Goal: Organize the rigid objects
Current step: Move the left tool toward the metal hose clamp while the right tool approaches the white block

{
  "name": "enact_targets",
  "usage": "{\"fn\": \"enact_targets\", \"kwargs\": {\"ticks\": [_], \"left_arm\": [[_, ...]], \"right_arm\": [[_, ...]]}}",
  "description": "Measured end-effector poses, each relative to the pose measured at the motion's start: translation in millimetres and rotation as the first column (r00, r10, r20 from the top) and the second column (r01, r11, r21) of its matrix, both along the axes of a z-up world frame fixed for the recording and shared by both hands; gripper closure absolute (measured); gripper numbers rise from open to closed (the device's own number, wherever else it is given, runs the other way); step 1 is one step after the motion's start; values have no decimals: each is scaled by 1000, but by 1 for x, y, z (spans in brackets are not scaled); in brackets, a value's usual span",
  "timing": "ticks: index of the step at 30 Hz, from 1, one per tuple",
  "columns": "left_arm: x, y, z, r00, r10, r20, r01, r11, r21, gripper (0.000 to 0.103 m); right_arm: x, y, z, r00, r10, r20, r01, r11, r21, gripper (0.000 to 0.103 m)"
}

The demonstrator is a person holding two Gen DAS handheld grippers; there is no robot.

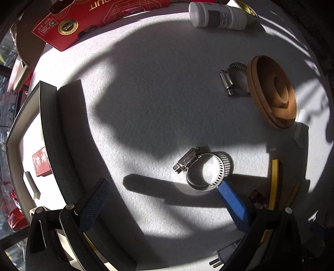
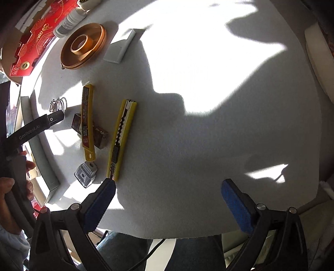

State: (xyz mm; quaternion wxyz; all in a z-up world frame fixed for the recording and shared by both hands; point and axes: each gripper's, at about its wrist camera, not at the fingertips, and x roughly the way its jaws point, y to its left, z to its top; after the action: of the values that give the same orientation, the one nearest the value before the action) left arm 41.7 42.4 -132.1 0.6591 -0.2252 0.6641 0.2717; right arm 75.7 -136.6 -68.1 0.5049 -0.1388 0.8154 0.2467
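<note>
Left claw: left gripper (image 1: 165,200) spread wide over the white felt mat (image 1: 146,93), nothing between the fingers; its right blue pad (image 1: 233,205) tip meets the band of the near hose clamp in this view, contact not certain
Near hose clamp: steel hose clamp (image 1: 203,172) lies flat on the mat in a sun patch, screw housing to the upper left
Second clamp: second hose clamp (image 1: 234,80) farther off, tucked against the rim of the brown round dish (image 1: 273,93)
White bottle: white bottle (image 1: 219,14) on its side at the far edge, next to the red box (image 1: 83,20)
Tray: dark-walled tray (image 1: 50,125) at the left, a small red packet (image 1: 41,162) inside it
Right claw: right gripper (image 2: 169,198) spread, empty, low over the mat's near edge; left pad tip just beside the end of the yellow utility knife (image 2: 123,137)
Blade case: yellow blade case (image 2: 87,123) left of the knife, resting across a dark small box (image 2: 100,135)
Grey plug: grey plug (image 2: 85,174) near the case's lower end
White block: white block (image 2: 120,47) just right of the brown dish
Person: a hand (image 2: 12,187) grips the left tool's handle at the left edge of the right wrist view
</note>
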Motion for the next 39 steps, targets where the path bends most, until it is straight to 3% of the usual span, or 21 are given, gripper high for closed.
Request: {"fn": "enact_targets", "kwargs": {"ticks": [3, 10, 12, 14, 16, 20, 27, 30, 32, 34, 36, 39], "left_arm": [[6, -2, 0, 1000, -8, 12, 8, 1000, 2, 0], [30, -8, -2, 999, -11, 37, 12, 1000, -3, 0], [30, -6, -4, 999, 5, 45, -4, 1000, -21, 0], [26, -4, -8, 998, 45, 53, -42, 998, -56, 0], [27, -4, -9, 998, 43, 45, -40, 998, -56, 0], [29, -5, -10, 995, 85, 43, -82, 995, -58, 0], [8, -23, -14, 988, 145, 58, -142, 989, -51, 0], [5, -15, -14, 984, 165, 74, -162, 986, -38, 0], [-2, -13, -20, 981, 178, 78, -176, 984, -35, 0], [-8, -15, -15, 981, 184, 64, -181, 982, -46, 0], [-3, -15, -19, 981, 187, 44, -185, 981, -63, 0], [3, -13, -16, 986, 159, 38, -156, 985, -70, 6]], "right_arm": [[8, 11, -1, 1000, -4, 24, 4, 1000, -7, 1], [65, 53, -4, 988, -143, 55, 143, 990, 15, 1], [76, 75, -8, 992, -87, 87, 86, 996, 18, 1], [80, 102, -8, 983, 81, 165, -88, 996, 33, 1], [78, 124, -6, 936, 265, 233, -282, 958, 46, 1], [69, 144, -6, 767, 537, 350, -584, 811, 36, 2], [52, 154, -21, 564, 734, 378, -806, 589, 59, 2], [50, 158, -22, 551, 747, 372, -824, 557, 100, 2], [53, 162, -24, 567, 748, 345, -817, 565, 118, 1], [60, 171, -25, 563, 754, 339, -820, 560, 115, 2], [61, 182, -23, 561, 757, 334, -822, 558, 115, 6], [56, 187, -12, 555, 758, 343, -826, 552, 116, 27]]}}
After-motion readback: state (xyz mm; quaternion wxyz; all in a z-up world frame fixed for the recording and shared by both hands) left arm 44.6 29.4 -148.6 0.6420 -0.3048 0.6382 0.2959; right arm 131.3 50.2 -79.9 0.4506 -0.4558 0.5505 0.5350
